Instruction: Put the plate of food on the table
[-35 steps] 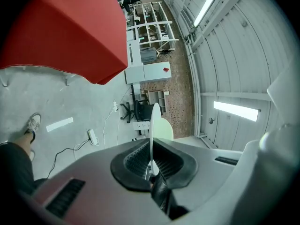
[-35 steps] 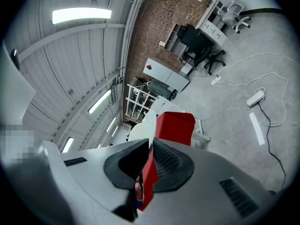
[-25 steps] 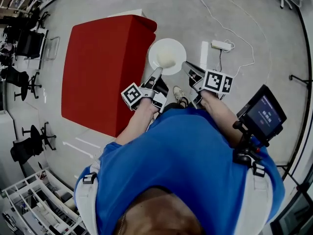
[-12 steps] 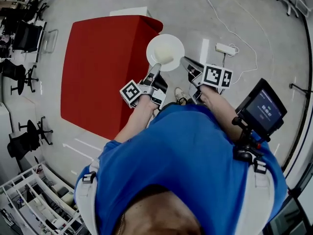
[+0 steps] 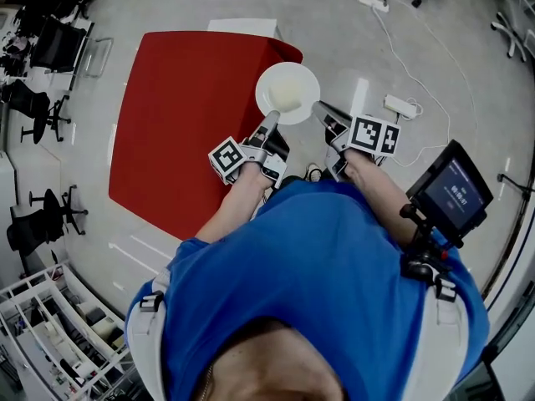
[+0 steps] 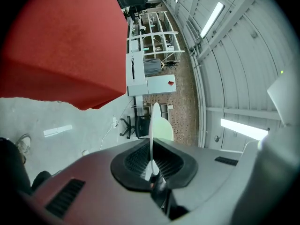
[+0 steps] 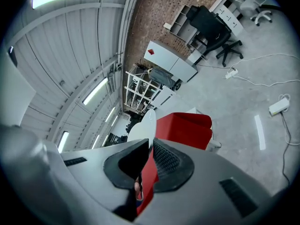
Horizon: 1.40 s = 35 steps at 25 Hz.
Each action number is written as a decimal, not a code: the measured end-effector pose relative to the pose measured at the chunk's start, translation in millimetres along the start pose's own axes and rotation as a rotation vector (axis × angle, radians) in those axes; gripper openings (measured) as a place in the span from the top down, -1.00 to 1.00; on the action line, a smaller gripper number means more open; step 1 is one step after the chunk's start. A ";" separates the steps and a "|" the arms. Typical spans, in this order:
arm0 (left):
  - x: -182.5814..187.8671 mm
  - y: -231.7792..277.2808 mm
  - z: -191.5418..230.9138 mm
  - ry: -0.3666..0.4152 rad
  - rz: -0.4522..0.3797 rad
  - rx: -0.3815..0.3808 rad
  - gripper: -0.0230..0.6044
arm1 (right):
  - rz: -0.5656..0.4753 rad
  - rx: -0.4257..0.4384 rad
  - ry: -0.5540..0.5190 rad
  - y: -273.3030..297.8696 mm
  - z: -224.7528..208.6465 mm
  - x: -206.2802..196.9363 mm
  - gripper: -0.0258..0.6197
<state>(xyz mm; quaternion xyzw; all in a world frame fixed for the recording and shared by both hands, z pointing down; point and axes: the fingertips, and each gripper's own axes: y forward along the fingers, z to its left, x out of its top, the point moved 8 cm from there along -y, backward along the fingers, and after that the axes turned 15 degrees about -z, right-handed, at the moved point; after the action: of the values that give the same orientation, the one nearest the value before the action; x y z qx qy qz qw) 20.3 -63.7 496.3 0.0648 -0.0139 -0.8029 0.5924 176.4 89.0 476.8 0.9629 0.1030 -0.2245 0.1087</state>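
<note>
Jaws clamped on rim, round white plate [image 5: 289, 77], pale food [image 5: 287, 101]

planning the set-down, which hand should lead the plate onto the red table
Left. Left gripper and right gripper both pinch the plate, but the left is on the red table side, the right over floor.

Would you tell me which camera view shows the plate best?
The head view: it shows the whole round plate from above. The left gripper view shows only its thin edge between the jaws; the right gripper view, a foreshortened sliver.
</note>
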 end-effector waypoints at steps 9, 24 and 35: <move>70.0 21.3 16.4 -0.003 -0.101 0.026 0.87 | 0.093 0.043 0.000 92.2 4.5 -8.8 0.83; 110.6 9.7 29.4 -0.009 -0.282 0.066 0.87 | 0.248 0.126 -0.019 159.3 17.3 -21.6 0.83; 174.0 51.2 19.6 -0.017 -0.459 0.088 0.87 | 0.413 0.203 -0.044 271.5 37.2 -1.1 0.83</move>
<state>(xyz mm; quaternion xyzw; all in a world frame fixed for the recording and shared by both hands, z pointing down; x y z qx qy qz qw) 16.1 -245.8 505.6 0.0854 -0.0386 -0.9157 0.3909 227.3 -180.0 489.0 0.9644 -0.1218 -0.2277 0.0571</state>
